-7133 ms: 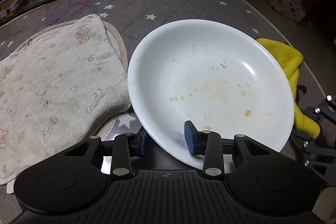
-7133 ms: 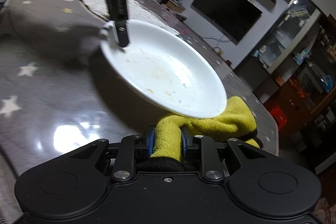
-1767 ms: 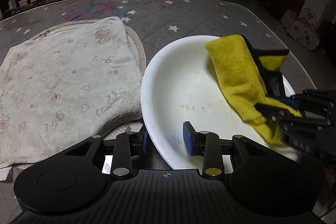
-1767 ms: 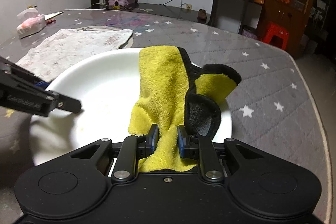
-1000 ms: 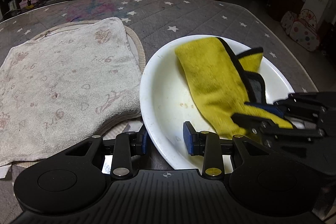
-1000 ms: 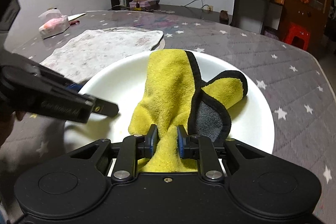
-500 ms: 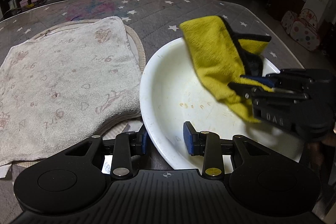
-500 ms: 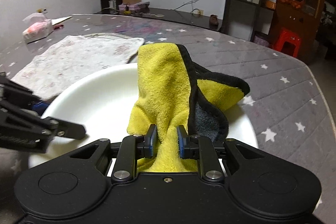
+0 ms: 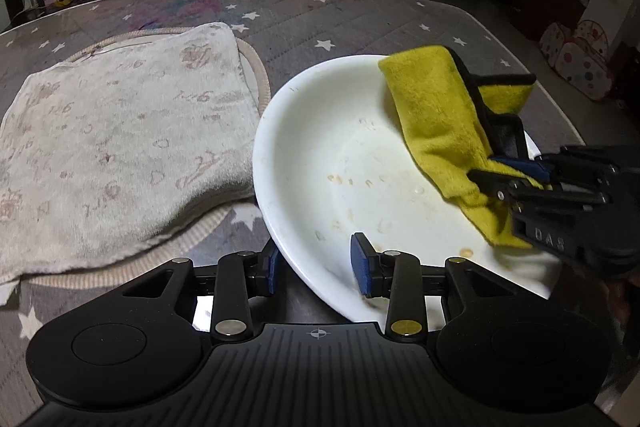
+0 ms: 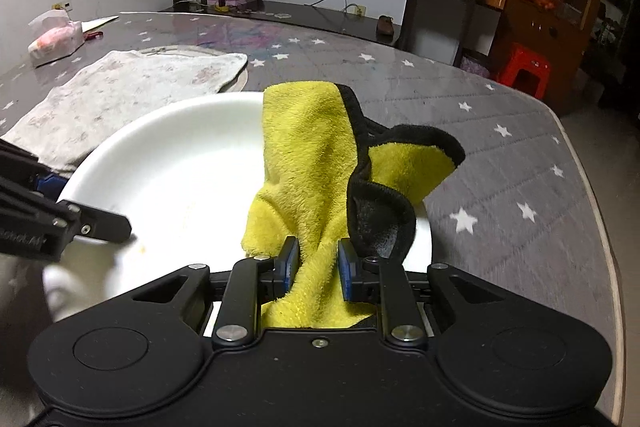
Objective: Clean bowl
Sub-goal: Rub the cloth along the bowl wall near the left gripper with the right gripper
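The white bowl (image 9: 360, 163) is sitting tilted on the grey star-patterned surface (image 9: 360, 11), its near rim raised where the left gripper (image 9: 316, 263) is pinching it: one blue-padded finger is lying outside and under the rim, the other is pressing on the inner wall, so the fingers are closing on the bowl's edge with the rim between them. Brownish smears and small dried spots are showing across the bowl's floor and near wall. The right gripper (image 10: 318, 263) is reaching in from the bowl's right side, its fingers clamping tightly on a bunched fold of the yellow cloth (image 10: 312, 155), which has a black trim and a grey inner face. From the left wrist view the cloth (image 9: 440, 119) is draping over the far right part of the bowl, its upper end lying over the far rim and its lower end gathered at the right gripper (image 9: 512, 183). To the left of the bowl, a pale patterned towel (image 9: 116, 131) is lying spread over a round beige mat (image 9: 200, 231), its edge just beside the bowl's left rim. At the far left corner of the surface, seen from the right wrist, a tissue pack (image 10: 56, 37) is resting well apart from the bowl.
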`<state>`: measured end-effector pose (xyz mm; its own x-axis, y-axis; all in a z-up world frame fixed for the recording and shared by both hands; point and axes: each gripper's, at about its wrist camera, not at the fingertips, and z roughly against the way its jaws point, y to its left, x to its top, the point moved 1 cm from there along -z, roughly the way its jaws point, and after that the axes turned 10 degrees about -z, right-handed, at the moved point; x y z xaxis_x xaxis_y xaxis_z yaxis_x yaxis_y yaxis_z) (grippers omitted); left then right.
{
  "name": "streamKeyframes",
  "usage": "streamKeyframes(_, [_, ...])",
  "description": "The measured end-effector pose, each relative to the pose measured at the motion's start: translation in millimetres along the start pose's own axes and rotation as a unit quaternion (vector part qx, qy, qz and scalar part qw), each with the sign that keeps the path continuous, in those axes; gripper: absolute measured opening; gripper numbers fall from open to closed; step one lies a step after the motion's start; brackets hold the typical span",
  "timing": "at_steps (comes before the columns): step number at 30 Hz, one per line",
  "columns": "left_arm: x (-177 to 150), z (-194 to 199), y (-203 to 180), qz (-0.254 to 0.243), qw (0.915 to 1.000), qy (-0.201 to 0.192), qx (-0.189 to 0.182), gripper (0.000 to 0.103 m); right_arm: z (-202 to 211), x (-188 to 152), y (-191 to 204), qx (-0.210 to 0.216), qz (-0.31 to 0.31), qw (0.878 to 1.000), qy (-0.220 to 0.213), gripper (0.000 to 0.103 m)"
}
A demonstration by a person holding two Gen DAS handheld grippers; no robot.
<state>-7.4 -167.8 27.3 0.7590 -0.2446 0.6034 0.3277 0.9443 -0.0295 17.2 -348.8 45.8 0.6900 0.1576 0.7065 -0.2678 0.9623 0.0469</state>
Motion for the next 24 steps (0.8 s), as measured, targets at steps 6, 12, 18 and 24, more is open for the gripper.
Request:
streamKeyframes(6, [-4.6,3.0,-5.3,0.009,0.9999,-0.004,0.008,0.037,10.3,-6.9,12.5,0.015,0.002,1.0,0.02,0.022])
streamKeyframes(12, [-9.7,7.6,-9.3,0.017,0.9998,-0.007,0.005,0.036,16.6,-8.8,23.5,0.045,0.006,0.998,0.042,0.022])
streamKeyframes(18, [-9.5,8.0,-11.8,0.009,0.9998,-0.009,0.013,0.034,19.6,-9.2,27.1,0.059,0.024,0.997,0.049,0.022])
streamKeyframes(24, [-8.5,8.5,-15.1,-0.003,0.9996,-0.012,0.026,0.034,13.3,-4.8,17.5,0.04,0.025,0.998,0.029,0.022])
